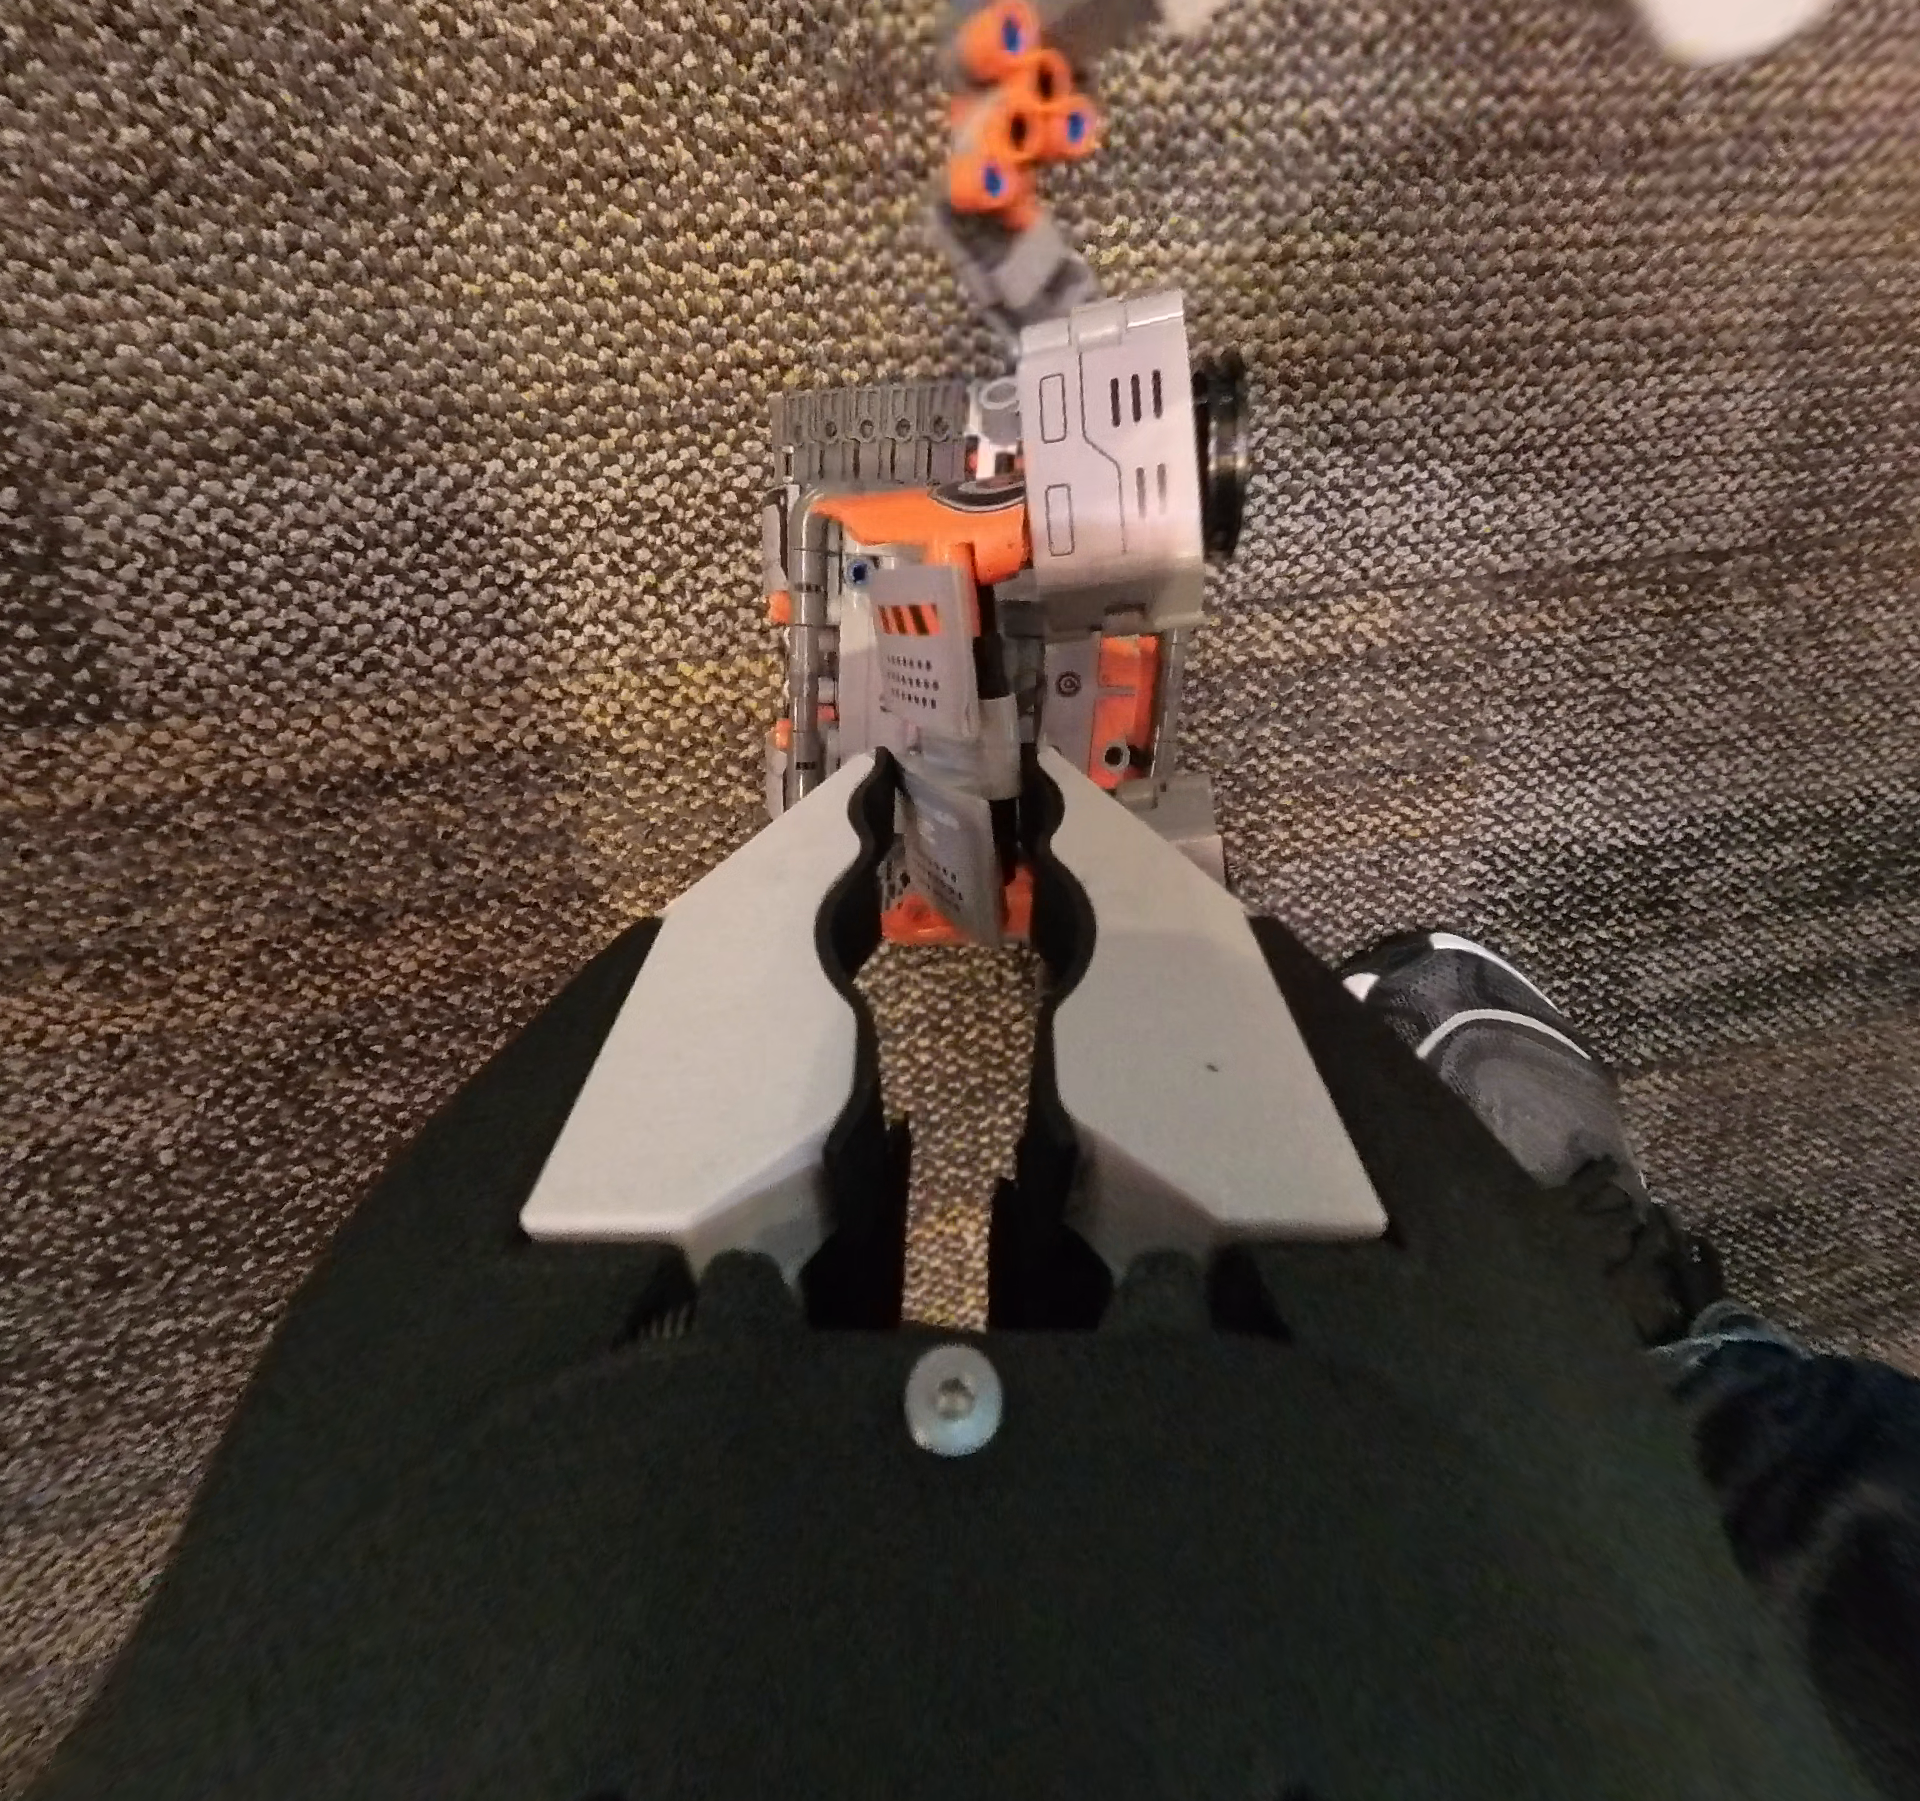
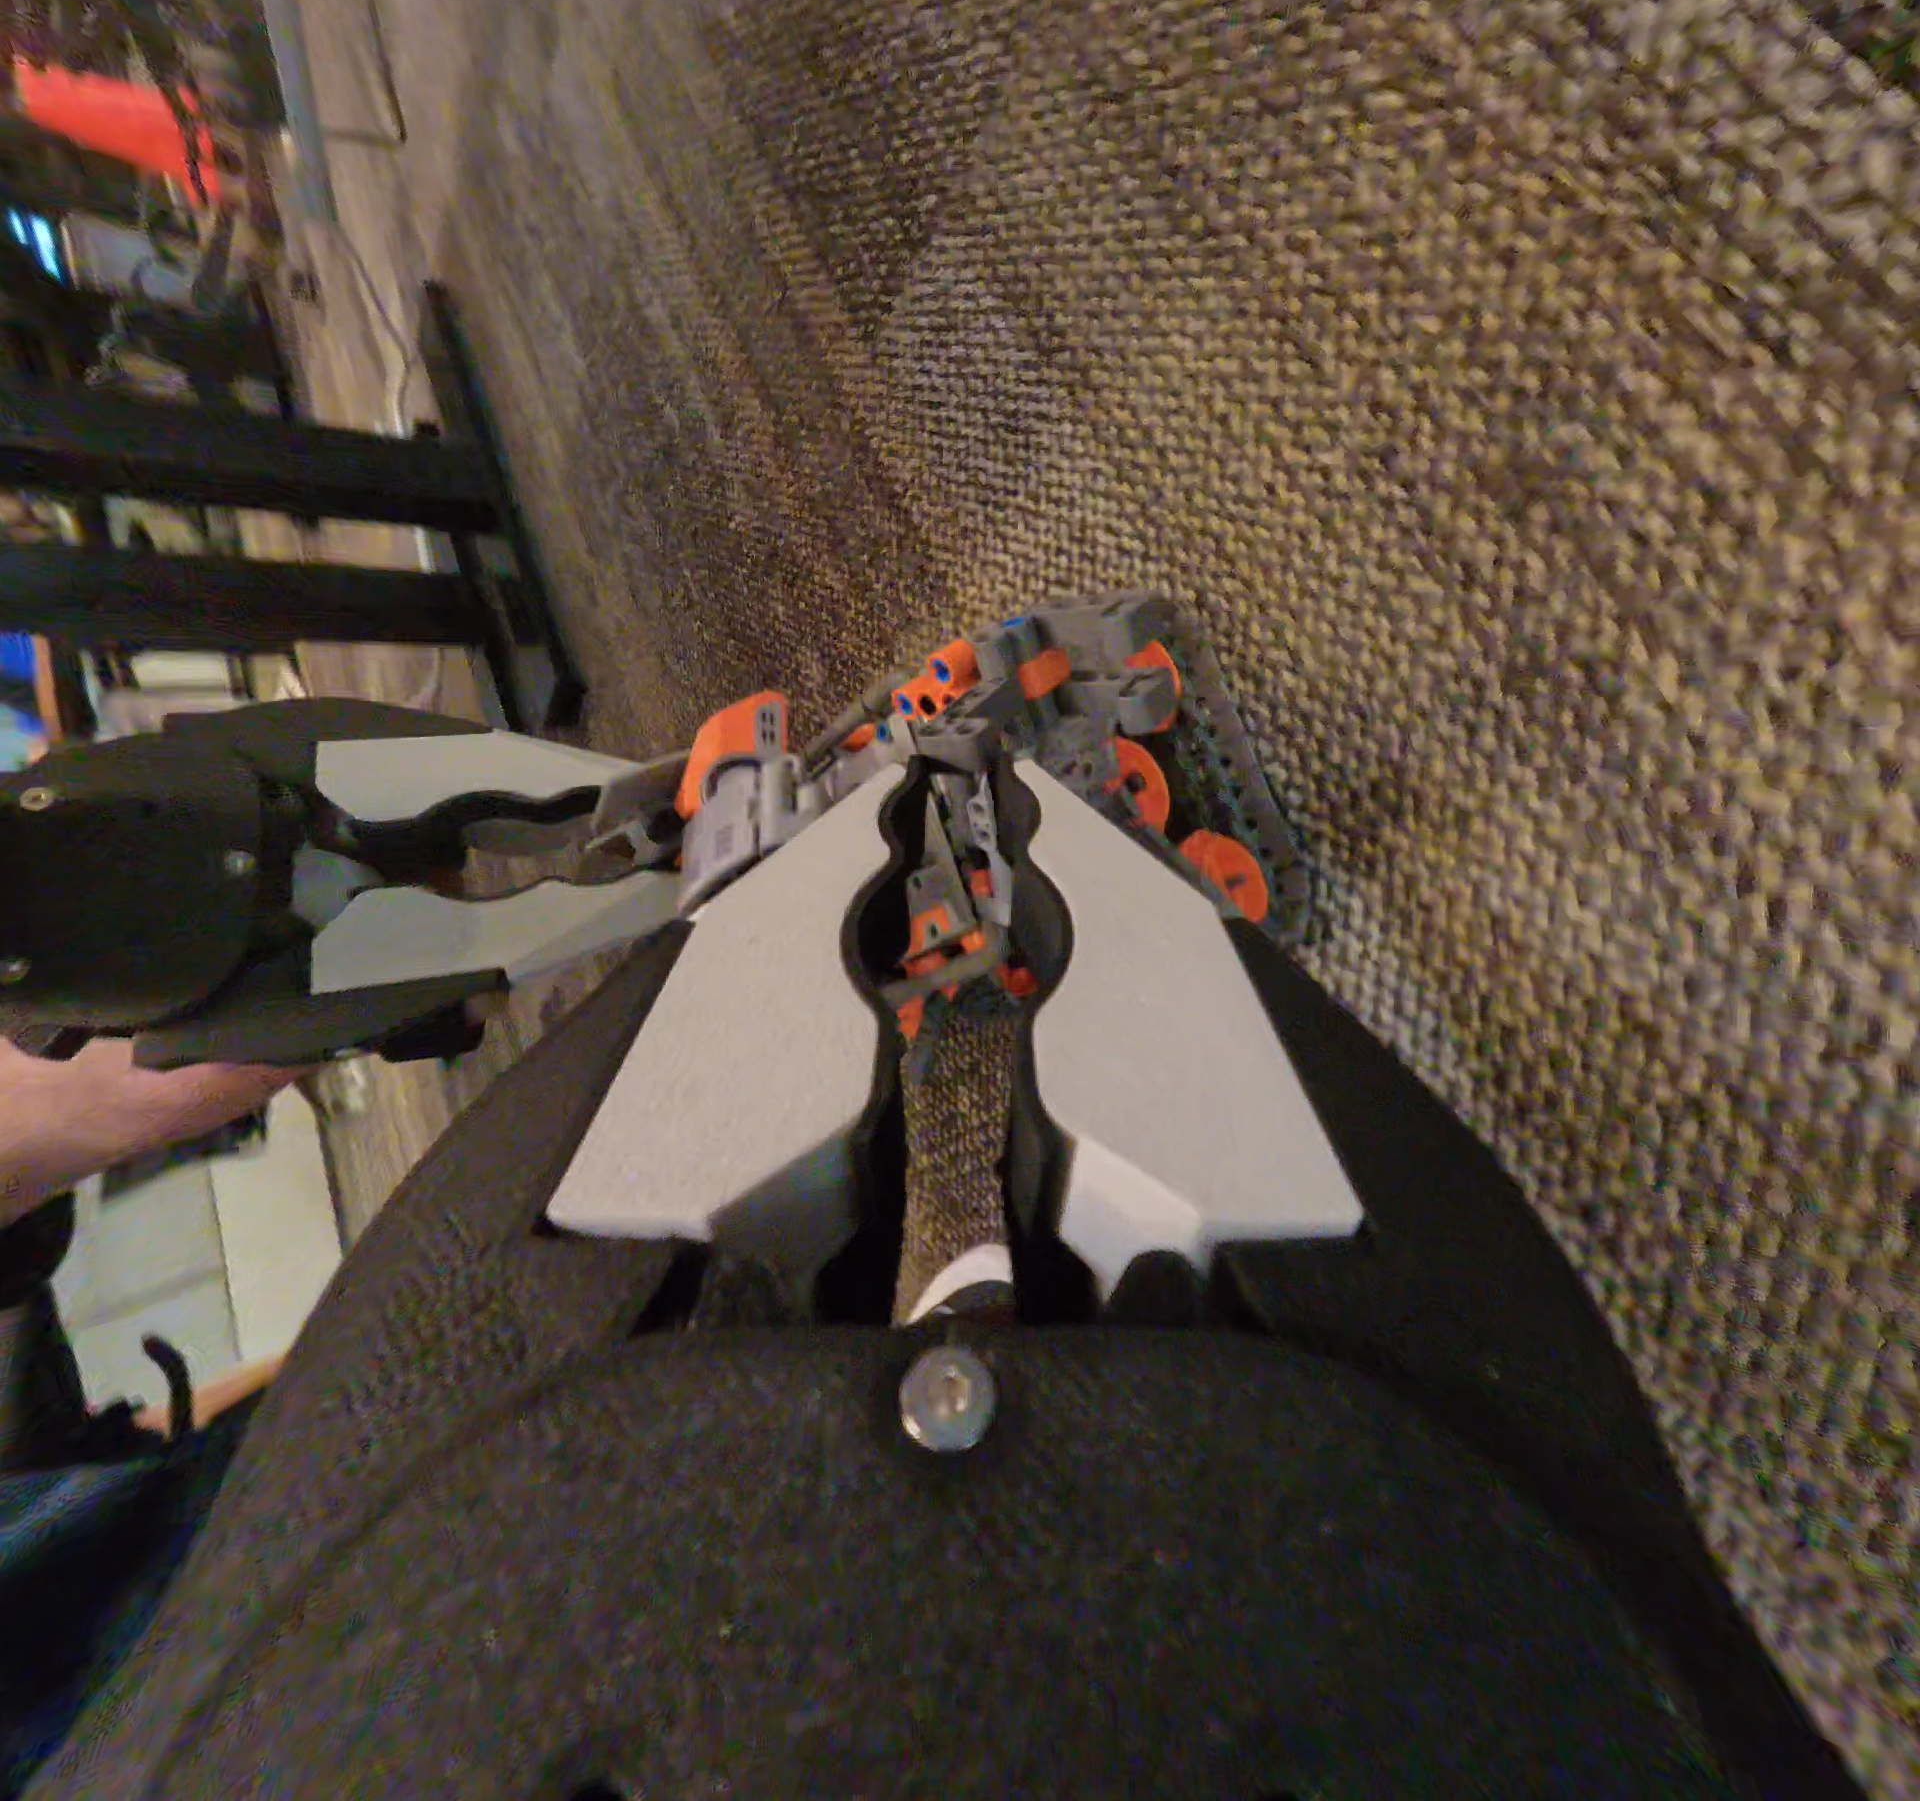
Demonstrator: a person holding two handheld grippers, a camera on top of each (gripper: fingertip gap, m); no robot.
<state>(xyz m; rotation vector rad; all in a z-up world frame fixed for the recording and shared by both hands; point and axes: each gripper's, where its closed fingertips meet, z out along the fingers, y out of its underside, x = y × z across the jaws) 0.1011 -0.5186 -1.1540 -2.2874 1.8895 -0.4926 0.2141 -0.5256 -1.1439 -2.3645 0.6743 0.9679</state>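
My left gripper [image 1: 954,777] and right gripper [image 2: 961,783] both squeezed the orange-and-grey brick toy [image 1: 935,546] above the carpet [image 1: 364,401].

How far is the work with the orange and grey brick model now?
Done: both claws have closed on the brick model, lifted above the carpet. In hand: the left claw grips a grey panel; the right claw grips a grey beam near the tracks. What is left cannot be told.

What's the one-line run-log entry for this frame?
left gripper: shut on toy model | right gripper: shut on toy model | below: carpet
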